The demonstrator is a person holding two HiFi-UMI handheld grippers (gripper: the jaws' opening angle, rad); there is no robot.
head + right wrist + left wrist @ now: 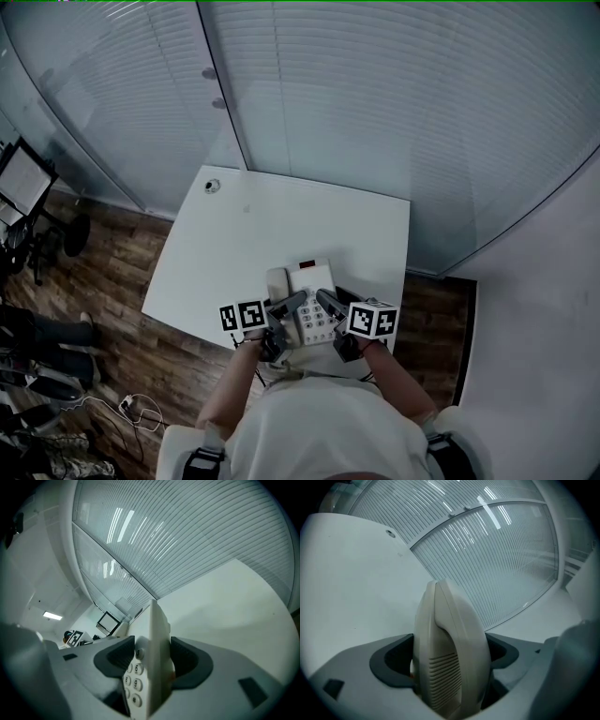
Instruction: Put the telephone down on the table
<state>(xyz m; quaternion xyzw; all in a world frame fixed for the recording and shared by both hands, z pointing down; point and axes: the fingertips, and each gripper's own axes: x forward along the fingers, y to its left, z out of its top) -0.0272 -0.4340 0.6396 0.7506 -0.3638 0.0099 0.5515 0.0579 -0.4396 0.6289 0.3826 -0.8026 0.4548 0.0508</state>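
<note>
A beige desk telephone [312,286] with its handset [277,283] along the left side is held over the near edge of the white table [262,225]. My left gripper [296,302] is shut on the handset side; in the left gripper view the handset [450,658] stands on edge between the jaws. My right gripper [326,300] is shut on the telephone's right edge, where the keypad [133,681] shows beside the thin body [154,634]. I cannot tell whether the telephone touches the tabletop.
A round cable hole [212,186] sits at the table's far left corner. Glass walls with blinds [375,103] stand behind the table. Wooden floor [122,272] lies to the left, with a chair and monitor [23,183] and cables [131,408].
</note>
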